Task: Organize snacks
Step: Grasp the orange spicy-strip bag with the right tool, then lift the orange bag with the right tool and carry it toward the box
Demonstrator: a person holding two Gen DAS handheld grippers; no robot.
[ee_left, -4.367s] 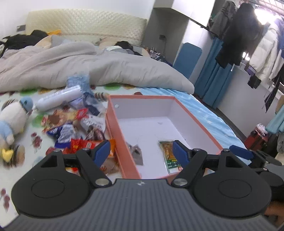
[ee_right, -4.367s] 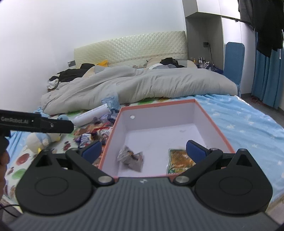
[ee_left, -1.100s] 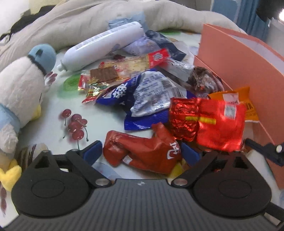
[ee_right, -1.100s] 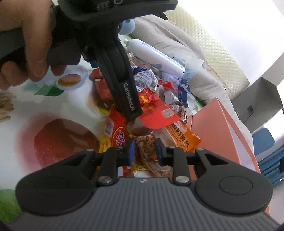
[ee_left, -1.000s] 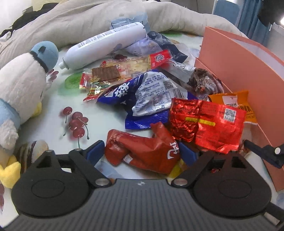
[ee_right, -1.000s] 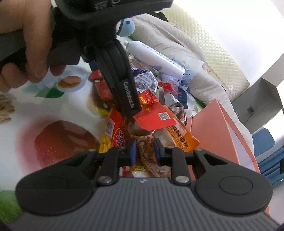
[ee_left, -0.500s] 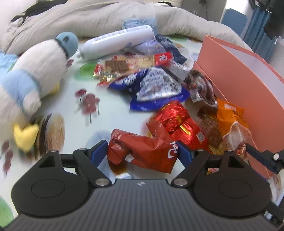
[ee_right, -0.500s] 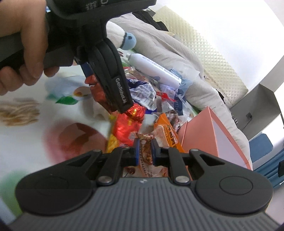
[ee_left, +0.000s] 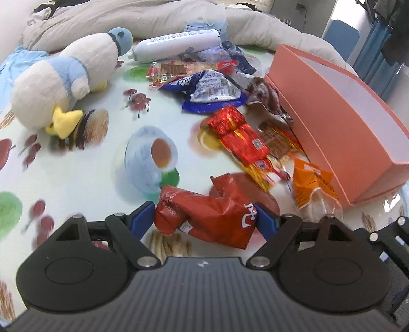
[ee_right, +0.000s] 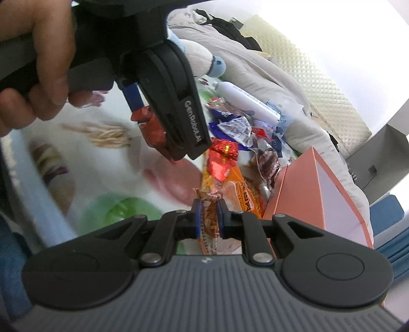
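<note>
My left gripper (ee_left: 204, 221) is shut on a crumpled red snack bag (ee_left: 204, 215) and holds it above the printed bedsheet; the bag (ee_right: 150, 127) and that gripper (ee_right: 153, 122) also show in the right wrist view. My right gripper (ee_right: 208, 214) is shut on a brown-and-orange snack packet (ee_right: 209, 219). A pile of snacks (ee_left: 230, 107) lies next to the open orange box (ee_left: 340, 112), with a shiny red pack (ee_left: 237, 138) and an orange packet (ee_left: 314, 186) nearest. The box (ee_right: 319, 194) stands right of my right gripper.
A plush duck toy (ee_left: 69, 79) lies at the left. A white bottle (ee_left: 176, 44) and a grey duvet (ee_left: 127, 15) lie behind the snacks. A blue chair (ee_left: 342, 35) stands at the far right.
Both grippers have lifted up and back from the pile, each with its packet. The left carries the red bag; the right has closed tighter on the brown-and-orange packet.
</note>
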